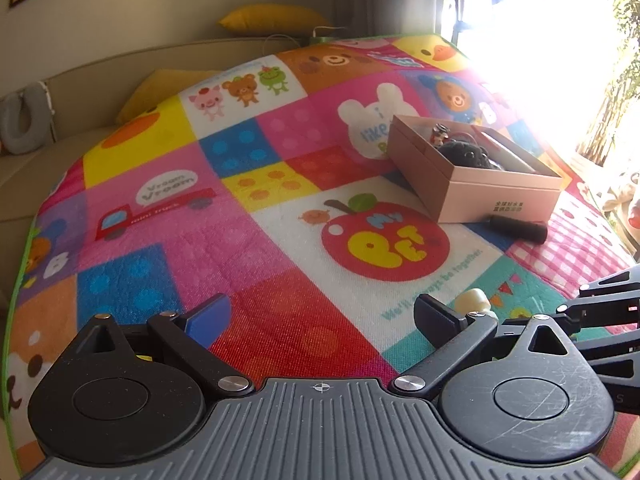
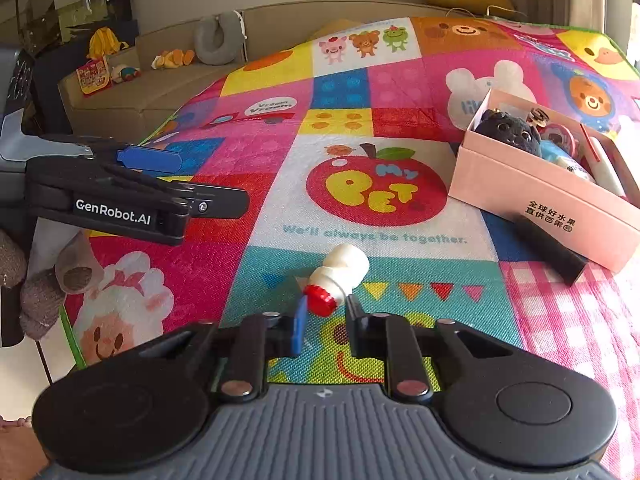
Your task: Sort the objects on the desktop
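The left tool [image 1: 324, 320] hovered over the colourful cartoon cloth [image 1: 248, 248] covering the tabletop, its two fingers spread wide with nothing between them. In the right wrist view it showed at the left, above the cloth's near-left part [image 2: 160, 184].

The right tool [image 2: 326, 320] sat low at the near edge, its fingers drawn fairly close together on either side of the red cap of a small white bottle [image 2: 340, 276]. The bottle lay on its side on the teal patch, cap pointing near, body pointing far. Whether the fingers actually pressed on the cap could not be told; a slight gap seemed to show on the right side. In the left wrist view only the bottle's pale end [image 1: 474, 300] peeked out just beyond the left tool's right finger.

To the far right stood an open pink box [image 2: 532, 184], holding a black plush toy [image 2: 508, 130] and other small items too jumbled to make out. A black cylindrical object [image 2: 550, 250] lay on the cloth along the box's near wall, touching or just beside it.
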Available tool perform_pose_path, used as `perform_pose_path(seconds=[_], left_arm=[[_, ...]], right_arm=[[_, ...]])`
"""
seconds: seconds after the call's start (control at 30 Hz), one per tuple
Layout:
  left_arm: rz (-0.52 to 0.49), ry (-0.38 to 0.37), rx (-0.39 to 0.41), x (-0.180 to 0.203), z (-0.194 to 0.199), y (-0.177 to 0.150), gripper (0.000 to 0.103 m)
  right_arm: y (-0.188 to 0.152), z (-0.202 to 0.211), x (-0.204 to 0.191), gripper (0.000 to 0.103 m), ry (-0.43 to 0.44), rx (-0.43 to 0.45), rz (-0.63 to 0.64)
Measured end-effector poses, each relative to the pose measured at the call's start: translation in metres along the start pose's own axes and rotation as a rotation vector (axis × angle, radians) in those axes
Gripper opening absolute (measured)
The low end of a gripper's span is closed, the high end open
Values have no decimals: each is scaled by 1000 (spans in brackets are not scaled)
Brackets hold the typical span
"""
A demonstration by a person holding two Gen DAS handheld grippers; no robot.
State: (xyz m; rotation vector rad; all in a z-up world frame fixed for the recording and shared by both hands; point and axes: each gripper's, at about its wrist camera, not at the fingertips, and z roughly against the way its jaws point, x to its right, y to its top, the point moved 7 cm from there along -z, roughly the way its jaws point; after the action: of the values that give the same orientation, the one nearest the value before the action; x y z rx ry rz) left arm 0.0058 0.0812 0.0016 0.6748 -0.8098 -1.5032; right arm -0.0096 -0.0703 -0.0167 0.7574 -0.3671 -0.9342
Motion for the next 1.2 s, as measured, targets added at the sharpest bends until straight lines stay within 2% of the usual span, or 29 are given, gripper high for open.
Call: perform_pose_path(seconds=[0.2, 0.3, 0.33, 0.4, 0.47, 0.57, 0.63, 0.77, 0.83, 0.87, 1.03, 1.2], left_arm=[[-26, -44, 13, 8, 5, -3, 101], [-23, -35, 20, 9, 5, -3, 101], [-10, -27, 21, 6, 4, -2, 101], [18, -9, 18, -1, 3, -1, 101], [40, -3, 10, -7, 2, -1, 101], [48, 0, 7, -10, 4, -2, 101], [48, -3, 7, -11, 5, -3, 102], [47, -9, 1, -10, 4, -6, 102], [43, -20, -3, -7, 3, -7, 102], [38, -29, -4, -4, 3, -8, 102], [-4, -82, -7, 14, 3, -11, 102], [-102, -164, 7, 44, 10, -13, 102]], right_arm=[[15, 15, 17, 9, -36, 33, -21], [15, 16, 19, 10, -46, 23, -7], [13, 16, 15, 12, -35, 21, 3], [10, 13, 4, 28, -9, 14, 29], [9, 7, -6, 31, -18, 18, 55], [10, -6, -9, 31, -39, -1, 43], [11, -12, -7, 26, -52, -11, 26], [15, -3, 2, 25, -70, 13, 4], [18, 7, 9, 20, -61, 8, -16], [19, 12, 13, 18, -50, -1, -29], [24, 31, 36, 18, -48, -6, -79], [23, 36, 59, 18, -125, 12, -113]])
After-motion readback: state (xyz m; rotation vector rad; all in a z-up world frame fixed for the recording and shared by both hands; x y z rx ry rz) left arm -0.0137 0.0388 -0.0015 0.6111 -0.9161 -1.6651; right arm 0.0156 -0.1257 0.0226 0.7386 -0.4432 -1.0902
